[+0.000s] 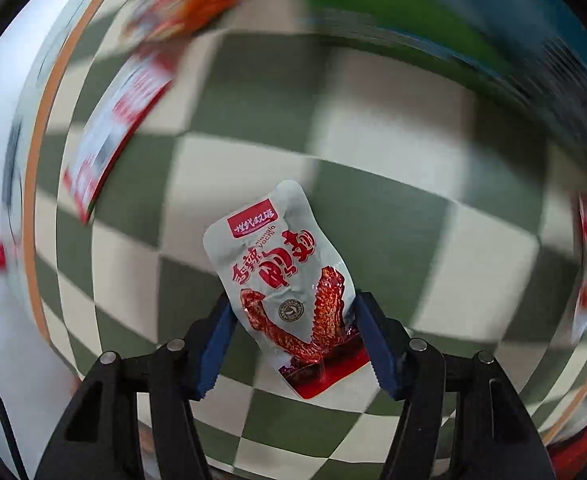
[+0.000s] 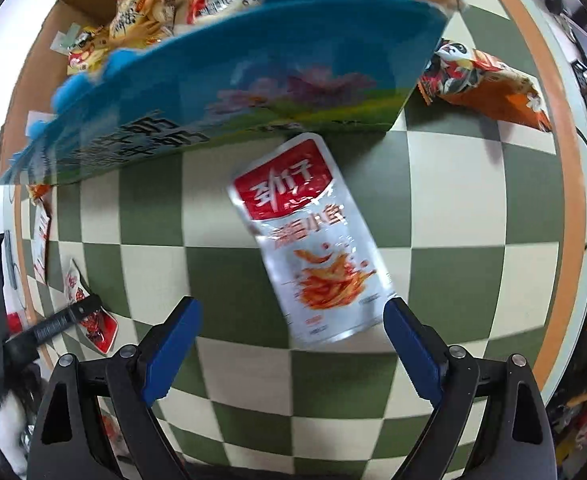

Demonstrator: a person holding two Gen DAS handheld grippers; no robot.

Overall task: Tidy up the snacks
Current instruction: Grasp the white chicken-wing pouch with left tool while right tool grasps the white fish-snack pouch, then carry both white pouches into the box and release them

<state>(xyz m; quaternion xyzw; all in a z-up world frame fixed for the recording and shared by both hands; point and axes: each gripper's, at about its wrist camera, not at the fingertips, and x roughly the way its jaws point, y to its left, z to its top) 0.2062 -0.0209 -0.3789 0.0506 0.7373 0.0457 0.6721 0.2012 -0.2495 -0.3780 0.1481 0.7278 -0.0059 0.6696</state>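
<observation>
Left claw [image 1: 293, 344] clamped on grey chicken-wing packet [image 1: 281, 280], above checkered counter [image 1: 393, 128]. Right claw [image 2: 293, 344] spread wide, released, over silver fish-snack pouch [image 2: 309, 240] lying flat just beside blue snack box [image 2: 253, 80].

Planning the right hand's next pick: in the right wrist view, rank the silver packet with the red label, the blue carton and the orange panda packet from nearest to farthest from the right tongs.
1. Silver packet with the red label: on the checkered cloth, just ahead of the right tongs.
2. Blue carton: beyond the packet, holding snacks.
3. Orange panda packet: far right, beside the carton.
</observation>
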